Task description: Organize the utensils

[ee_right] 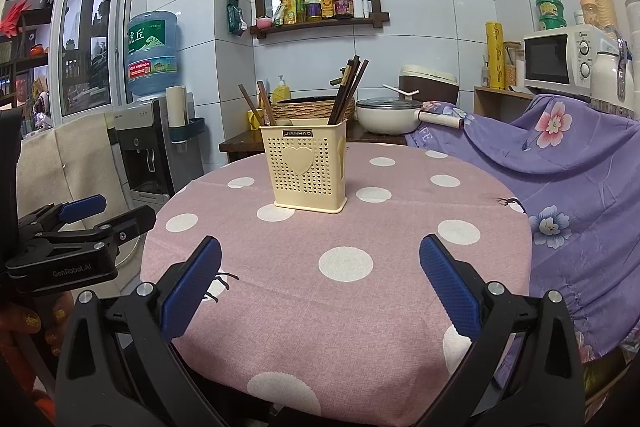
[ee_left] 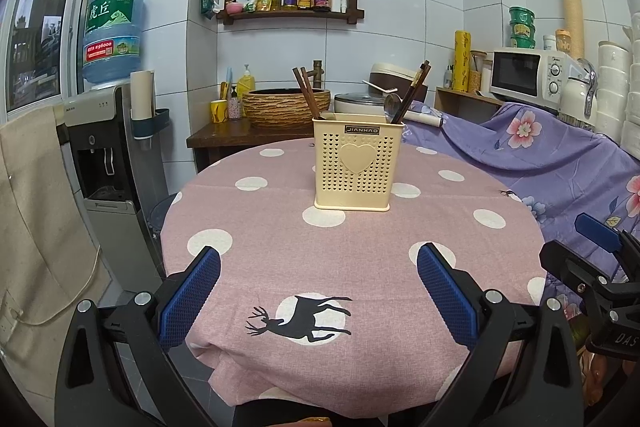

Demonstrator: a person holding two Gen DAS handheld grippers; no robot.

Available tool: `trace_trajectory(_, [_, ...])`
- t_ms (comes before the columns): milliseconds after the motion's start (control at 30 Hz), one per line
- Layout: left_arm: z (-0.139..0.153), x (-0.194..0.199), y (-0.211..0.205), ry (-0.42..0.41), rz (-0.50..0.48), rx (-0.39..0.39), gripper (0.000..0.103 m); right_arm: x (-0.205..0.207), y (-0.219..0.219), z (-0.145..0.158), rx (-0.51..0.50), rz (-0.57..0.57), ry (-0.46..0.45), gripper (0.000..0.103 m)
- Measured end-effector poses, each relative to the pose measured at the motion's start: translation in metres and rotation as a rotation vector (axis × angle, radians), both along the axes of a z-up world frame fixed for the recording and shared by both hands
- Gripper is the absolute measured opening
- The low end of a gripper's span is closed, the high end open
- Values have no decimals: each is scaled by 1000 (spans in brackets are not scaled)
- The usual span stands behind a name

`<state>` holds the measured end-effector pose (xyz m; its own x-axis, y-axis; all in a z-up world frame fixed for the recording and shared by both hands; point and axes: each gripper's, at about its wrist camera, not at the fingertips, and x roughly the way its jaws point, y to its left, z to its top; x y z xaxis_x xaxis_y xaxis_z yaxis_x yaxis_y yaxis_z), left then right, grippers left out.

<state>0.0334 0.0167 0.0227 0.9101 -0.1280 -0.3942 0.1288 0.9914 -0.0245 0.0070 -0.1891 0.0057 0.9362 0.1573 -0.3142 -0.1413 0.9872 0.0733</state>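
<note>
- The holder [ee_left: 357, 163] is sitting upright on the pink dotted table [ee_left: 360, 267], at about 12 o'clock from the left gripper [ee_left: 318, 291] and nearer 11 o'clock from the right gripper [ee_right: 320, 287]. Well apart from both.
- Both grippers are hanging over the near edge of the table with fingers spread wide, nothing between them.
- Brown chopsticks [ee_left: 306, 93] are leaning toward 11 o'clock out of the holder's left side, and darker chopsticks [ee_left: 414, 91] are leaning toward 1 o'clock out of the right side. A metal spoon [ee_left: 393, 105] is poking up beside the dark ones.
- No loose utensils are showing on the cloth, so I'm guessing this is either the very start or the very end.
- Handling-wise, I'm thinking the chopsticks are light, stiff and a bit slick, so pinching them across the upper shaft, clear of the rim, looks best.
- The holder looks like thin perforated plastic, light and tippy with tall sticks in it. Yanking sideways is probably asking for a spill; lifting straight along the lean seems safer.
</note>
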Motion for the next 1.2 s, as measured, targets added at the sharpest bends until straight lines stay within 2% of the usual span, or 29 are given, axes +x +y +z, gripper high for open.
trace_trajectory(700, [-5,0,-2,-1,-6,19,97,0,-5,-1,14,-3,9,97])
trace_trajectory(1000, [-4,0,9,-6,11,-36,97,-1,-5,0,8,-4,7,97])
trace_trajectory(1200, [-3,-1,6,-11,13,-3,97,-1,-5,0,9,-5,11,97])
